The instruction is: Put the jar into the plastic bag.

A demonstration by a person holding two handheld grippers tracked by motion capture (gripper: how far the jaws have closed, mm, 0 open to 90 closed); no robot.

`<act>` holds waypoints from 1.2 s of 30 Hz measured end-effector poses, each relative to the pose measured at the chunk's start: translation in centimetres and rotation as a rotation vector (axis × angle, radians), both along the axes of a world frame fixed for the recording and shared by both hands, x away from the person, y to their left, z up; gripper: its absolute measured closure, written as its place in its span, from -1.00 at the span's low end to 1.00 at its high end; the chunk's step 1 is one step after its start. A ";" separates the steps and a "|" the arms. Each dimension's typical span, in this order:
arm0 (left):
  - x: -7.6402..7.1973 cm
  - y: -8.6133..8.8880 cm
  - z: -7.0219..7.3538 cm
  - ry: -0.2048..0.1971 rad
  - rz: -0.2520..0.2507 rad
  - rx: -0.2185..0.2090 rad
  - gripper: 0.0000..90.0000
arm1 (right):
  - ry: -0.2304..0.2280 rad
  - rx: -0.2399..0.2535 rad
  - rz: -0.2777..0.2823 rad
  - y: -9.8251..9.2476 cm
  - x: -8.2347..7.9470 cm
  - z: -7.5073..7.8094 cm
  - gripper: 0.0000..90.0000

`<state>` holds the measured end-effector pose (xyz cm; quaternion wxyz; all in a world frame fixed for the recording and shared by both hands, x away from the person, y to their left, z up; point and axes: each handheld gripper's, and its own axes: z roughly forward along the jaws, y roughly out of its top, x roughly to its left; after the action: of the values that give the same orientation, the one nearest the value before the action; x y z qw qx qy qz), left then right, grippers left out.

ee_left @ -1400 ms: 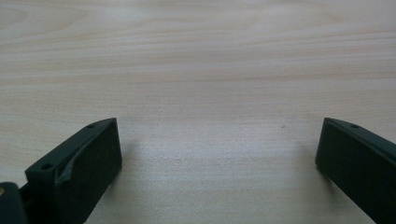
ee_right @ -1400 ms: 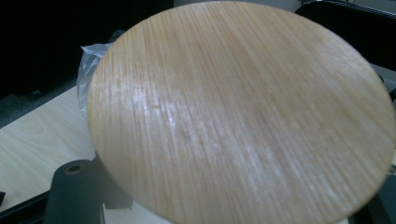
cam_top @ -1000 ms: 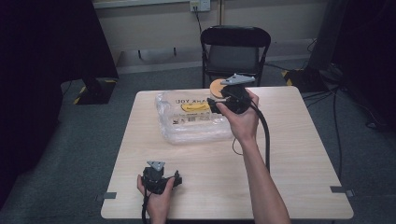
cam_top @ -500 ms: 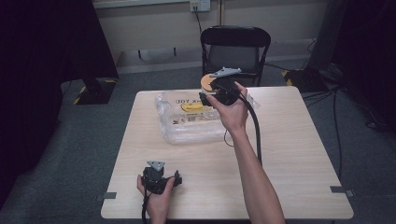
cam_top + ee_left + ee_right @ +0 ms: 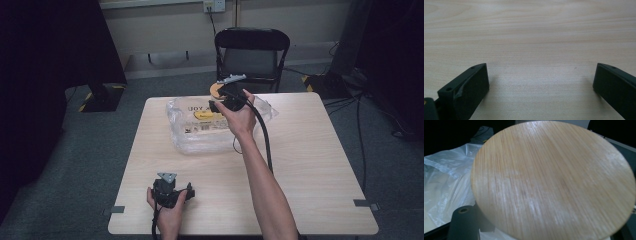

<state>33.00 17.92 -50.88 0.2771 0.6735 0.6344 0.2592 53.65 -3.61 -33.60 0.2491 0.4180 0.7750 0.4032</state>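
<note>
- High view: the right tongs (image 5: pixel 220 96), upper centre of the frame, grip a round bamboo disc (image 5: pixel 216 89) over the clear plastic bag (image 5: pixel 200 137); the left tongs (image 5: pixel 166 186) rest low on the worktop (image 5: pixel 310 165).
- Left gripper view: jaws stand wide apart over bare wood, holding nothing.
- Right gripper view: the disc (image 5: pixel 551 180) is pinched at its lower edge, so it could pivot or slip and drop onto the bag (image 5: pixel 446 182).
</note>
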 end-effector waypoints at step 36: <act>0.0 0.0 0.0 -0.004 0.003 -0.003 -1.00 | 0.112 -0.037 -0.033 1.9 3.1 -6.8 -0.42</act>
<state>33.01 17.89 -50.90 0.2790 0.6715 0.6354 0.2599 56.80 -1.75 -40.37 0.2195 0.4479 0.7882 0.3606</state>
